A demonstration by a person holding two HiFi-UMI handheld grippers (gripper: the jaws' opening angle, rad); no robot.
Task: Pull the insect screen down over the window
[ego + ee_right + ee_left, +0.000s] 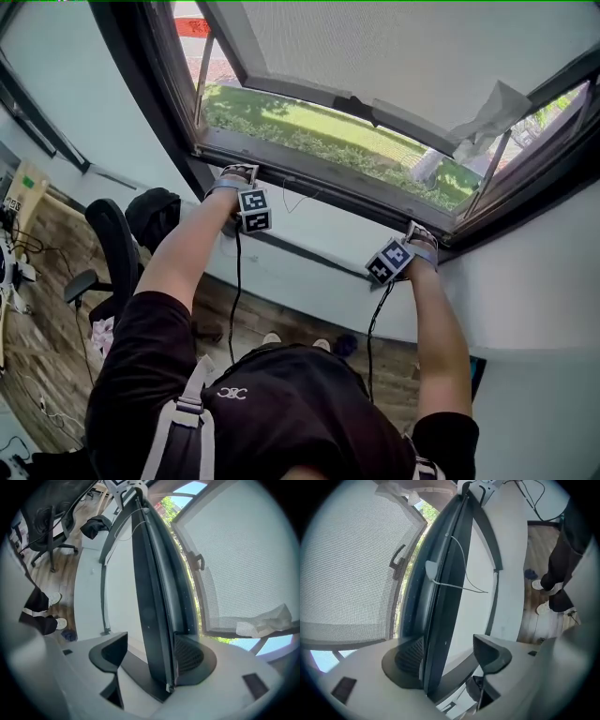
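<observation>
With the dark grey metal bar (437, 620) merely straddled by the widely spread left gripper (450, 654) and right gripper (150, 654), the grey mesh insect screen (351, 564) may be retracted if unlatched.

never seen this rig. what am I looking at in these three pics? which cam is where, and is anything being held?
No robot: a person holds a two-fingered tool in each hand, the left gripper and right gripper; the marker cubes are part of them. Picture one is a head camera looking down at a dark-framed window. The other two are cameras riding on each gripper, looking along its fingers. In both, the dark bar along the window's lower edge stands between the fingers with one finger clear of it, so both grippers are open, holding nothing. The grey mesh insect screen shows beside the bar.
</observation>
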